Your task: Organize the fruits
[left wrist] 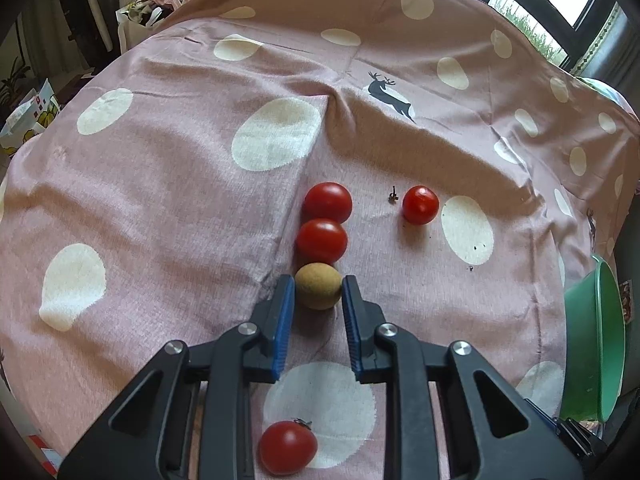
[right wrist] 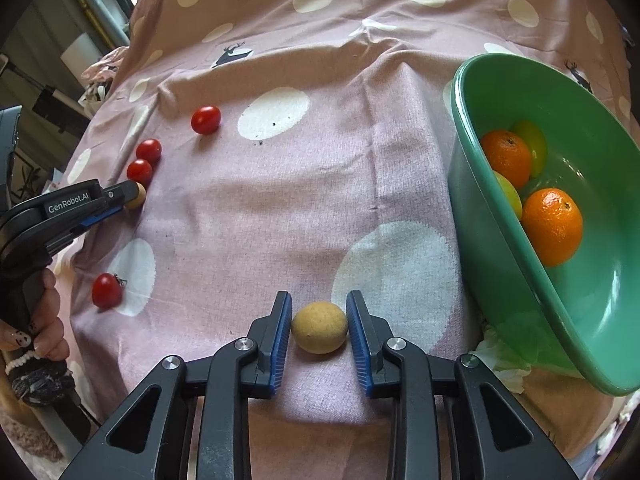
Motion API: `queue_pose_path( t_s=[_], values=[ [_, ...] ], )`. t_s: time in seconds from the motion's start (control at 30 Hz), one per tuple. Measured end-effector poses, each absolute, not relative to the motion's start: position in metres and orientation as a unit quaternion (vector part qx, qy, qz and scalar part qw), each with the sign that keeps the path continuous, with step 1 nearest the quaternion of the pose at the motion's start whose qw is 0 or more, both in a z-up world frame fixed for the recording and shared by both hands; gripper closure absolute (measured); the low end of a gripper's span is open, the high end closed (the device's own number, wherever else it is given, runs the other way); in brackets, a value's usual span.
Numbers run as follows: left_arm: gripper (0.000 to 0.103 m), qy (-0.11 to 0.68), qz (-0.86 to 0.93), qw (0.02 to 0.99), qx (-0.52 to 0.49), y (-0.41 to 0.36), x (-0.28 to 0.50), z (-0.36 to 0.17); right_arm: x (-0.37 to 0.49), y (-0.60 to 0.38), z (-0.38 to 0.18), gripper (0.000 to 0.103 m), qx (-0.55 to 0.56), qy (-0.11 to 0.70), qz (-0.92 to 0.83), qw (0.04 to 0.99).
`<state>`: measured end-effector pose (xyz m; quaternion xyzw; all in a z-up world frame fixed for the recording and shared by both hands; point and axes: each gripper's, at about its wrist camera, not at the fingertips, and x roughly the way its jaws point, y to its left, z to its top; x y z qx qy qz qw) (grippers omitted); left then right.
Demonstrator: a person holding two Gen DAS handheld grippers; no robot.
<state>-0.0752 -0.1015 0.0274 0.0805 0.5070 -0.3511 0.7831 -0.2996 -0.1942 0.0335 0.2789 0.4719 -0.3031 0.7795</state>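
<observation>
On a pink spotted cloth [right wrist: 280, 208], the left gripper [left wrist: 318, 292] has its jaws narrowed onto a tan longan [left wrist: 318, 286], both blue pads touching its sides; the fruit sits at the near end of a row with two cherry tomatoes [left wrist: 322, 240]. The right gripper [right wrist: 319, 312] brackets a second yellowish longan [right wrist: 319, 327] between its jaws, pads at or just off its flanks. Beside it, a tilted green bowl [right wrist: 500, 280] holds oranges [right wrist: 552, 226].

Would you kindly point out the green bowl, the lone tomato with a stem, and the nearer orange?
green bowl [right wrist: 500, 280], right wrist view, outer wall
stemmed tomato [left wrist: 287, 447], left wrist view, middle
nearer orange [right wrist: 552, 226], right wrist view, middle
</observation>
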Motion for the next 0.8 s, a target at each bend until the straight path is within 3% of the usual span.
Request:
queue_pose_path(
  t_s=[0.5,0.6,0.8],
  values=[
    [0.08,0.457,-0.423,0.781,0.055,-0.093,-0.117,0.061,-0.31,-0.203,0.046,0.074,0.33,0.412,-0.296,0.796],
    [0.091,0.442,-0.44,0.78,0.052,-0.092,-0.127,0.071,-0.314,-0.205,0.05,0.074,0.337,0.393,-0.298,0.802],
    [0.091,0.421,-0.459,0.778,0.083,-0.1,-0.145,0.076,-0.318,-0.206,0.061,0.074,0.34,0.361,-0.299,0.815]
  ],
)
